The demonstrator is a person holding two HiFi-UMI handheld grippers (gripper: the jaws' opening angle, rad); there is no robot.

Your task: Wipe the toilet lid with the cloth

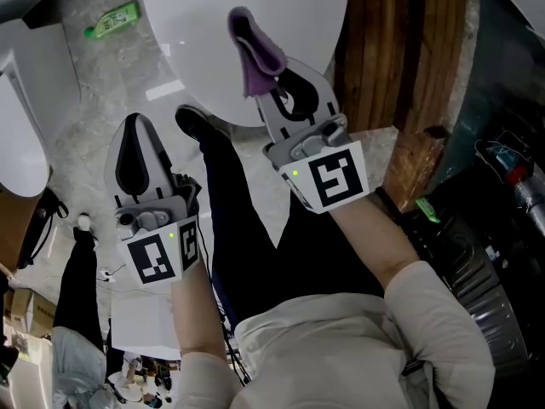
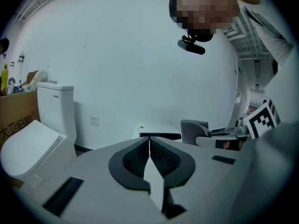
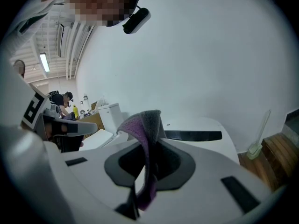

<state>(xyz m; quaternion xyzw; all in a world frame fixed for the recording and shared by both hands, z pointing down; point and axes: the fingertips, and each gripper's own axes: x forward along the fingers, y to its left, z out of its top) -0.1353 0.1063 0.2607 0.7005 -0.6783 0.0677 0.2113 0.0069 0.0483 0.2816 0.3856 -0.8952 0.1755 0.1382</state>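
With right tool clamped on the purple cloth, poised over the white toilet lid at 12 o'clock, and left tool shut, empty, at 8 o'clock: lower to lay the purple cloth flat, press lightly, sweep overlapping strokes toward the rim.

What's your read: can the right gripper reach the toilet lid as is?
Probably yes. The right gripper, shut on the purple cloth, hangs above the toilet lid with nothing visible between them; the left gripper sits off to the side.
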